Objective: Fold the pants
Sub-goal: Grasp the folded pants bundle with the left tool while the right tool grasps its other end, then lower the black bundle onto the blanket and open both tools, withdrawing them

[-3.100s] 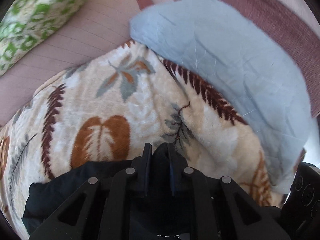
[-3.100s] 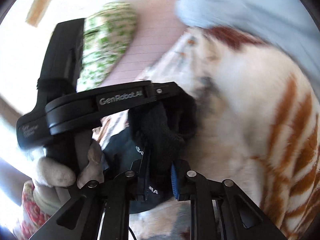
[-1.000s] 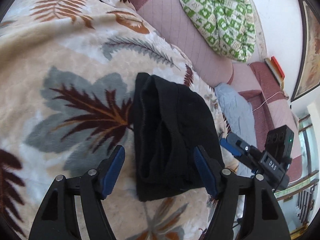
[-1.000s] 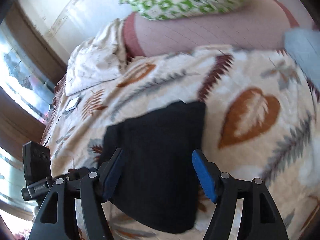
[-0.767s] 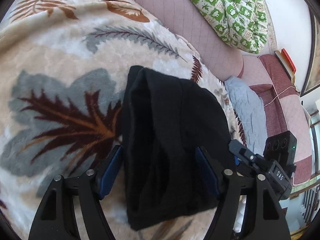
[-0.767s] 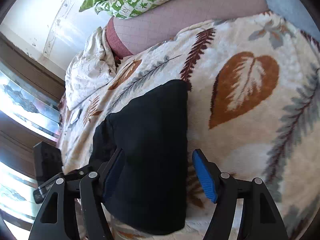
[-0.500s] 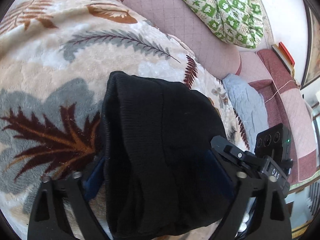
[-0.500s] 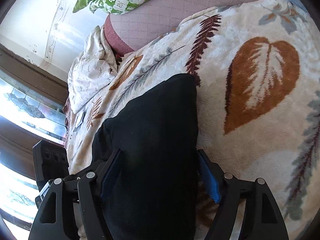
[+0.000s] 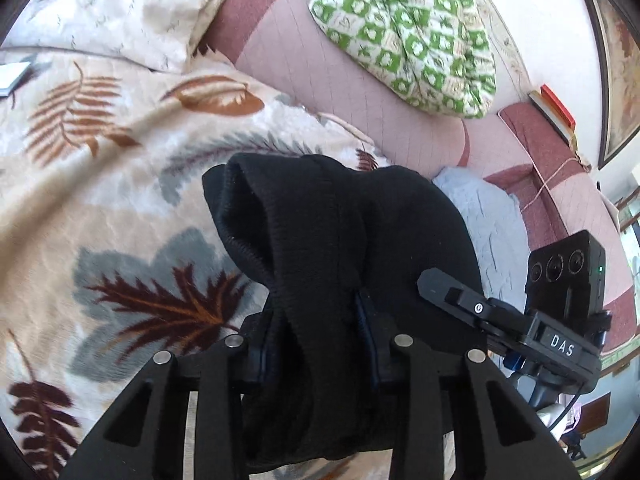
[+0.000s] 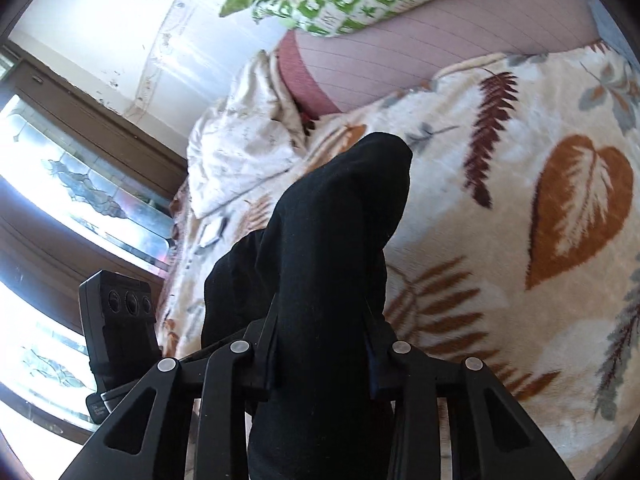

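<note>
The black folded pants [image 9: 344, 240] rise off the leaf-patterned blanket [image 9: 100, 184] in a thick bundle. My left gripper [image 9: 320, 344] is closing, its blue pads pressing one end of the bundle from both sides. In the right wrist view the same pants [image 10: 340, 216] stand up as a ridge, and my right gripper [image 10: 322, 344] is closing, with its pads pressed on the other end. The right gripper's body [image 9: 560, 320] shows at the right edge of the left wrist view. The left one's body [image 10: 120, 320] shows at the left of the right wrist view.
A green and white patterned quilt [image 9: 408, 36] lies on the pink couch back [image 9: 332, 80]. A pale blue cloth [image 9: 496, 216] lies beyond the pants, a cream bedsheet [image 10: 244, 136] is bunched toward the window [image 10: 60, 184]. A red book [image 9: 554, 106] sits on the armrest.
Both grippers' jaws went from wide apart around the flat pants to clamped on them. The bundle has lifted and bunched up off the blanket.
</note>
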The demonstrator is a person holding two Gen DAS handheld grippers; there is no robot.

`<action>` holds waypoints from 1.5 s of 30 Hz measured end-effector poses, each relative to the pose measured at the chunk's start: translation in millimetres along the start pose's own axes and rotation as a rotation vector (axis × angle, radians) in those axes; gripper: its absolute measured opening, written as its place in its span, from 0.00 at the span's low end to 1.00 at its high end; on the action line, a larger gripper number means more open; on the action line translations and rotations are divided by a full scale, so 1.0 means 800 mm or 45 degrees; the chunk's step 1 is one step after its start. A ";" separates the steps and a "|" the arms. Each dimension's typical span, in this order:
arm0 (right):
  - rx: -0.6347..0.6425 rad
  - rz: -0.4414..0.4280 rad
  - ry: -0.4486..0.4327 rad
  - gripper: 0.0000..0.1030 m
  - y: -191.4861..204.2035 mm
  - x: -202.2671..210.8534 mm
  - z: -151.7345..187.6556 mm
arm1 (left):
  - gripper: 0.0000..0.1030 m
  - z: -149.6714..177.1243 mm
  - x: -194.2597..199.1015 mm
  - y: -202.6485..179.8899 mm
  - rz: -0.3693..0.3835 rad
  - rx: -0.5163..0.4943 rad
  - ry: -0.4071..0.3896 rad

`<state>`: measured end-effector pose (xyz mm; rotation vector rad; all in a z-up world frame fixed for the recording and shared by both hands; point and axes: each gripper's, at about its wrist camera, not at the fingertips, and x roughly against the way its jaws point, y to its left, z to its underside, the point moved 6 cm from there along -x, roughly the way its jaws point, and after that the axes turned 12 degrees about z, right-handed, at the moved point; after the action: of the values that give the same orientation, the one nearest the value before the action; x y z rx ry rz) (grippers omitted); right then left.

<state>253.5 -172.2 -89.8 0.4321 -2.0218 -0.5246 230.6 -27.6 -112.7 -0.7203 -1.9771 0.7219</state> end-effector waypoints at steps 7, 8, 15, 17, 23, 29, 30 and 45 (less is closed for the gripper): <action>-0.006 0.081 0.057 0.36 -0.004 -0.055 0.000 | 0.48 -0.008 -0.024 0.066 -0.130 0.110 0.103; -0.002 0.127 0.088 0.41 -0.012 -0.069 0.003 | 0.48 -0.005 -0.026 0.082 -0.162 0.149 0.124; 0.059 0.253 -0.052 0.54 -0.025 -0.034 0.007 | 0.48 -0.020 0.044 0.084 -0.017 0.143 -0.010; 0.106 0.231 -0.134 0.54 -0.009 -0.002 0.005 | 0.48 -0.036 0.058 0.063 0.044 0.109 -0.059; 0.152 0.097 -0.088 0.53 0.023 0.003 0.040 | 0.51 -0.062 0.004 0.049 -0.002 0.088 -0.010; 0.198 0.249 -0.005 0.53 -0.010 -0.049 0.081 | 0.51 -0.051 -0.034 0.079 -0.054 0.154 0.028; 0.188 0.251 -0.009 0.53 -0.012 -0.051 0.080 | 0.51 -0.052 -0.028 0.075 -0.051 0.154 0.023; 0.085 0.524 -0.292 0.56 -0.019 0.091 0.153 | 0.82 0.107 0.187 -0.016 -0.740 -0.292 -0.380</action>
<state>113.1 -199.2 -98.9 -0.0128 -2.2744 -0.2603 87.1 54.3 -60.9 -0.1379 -2.4081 0.2602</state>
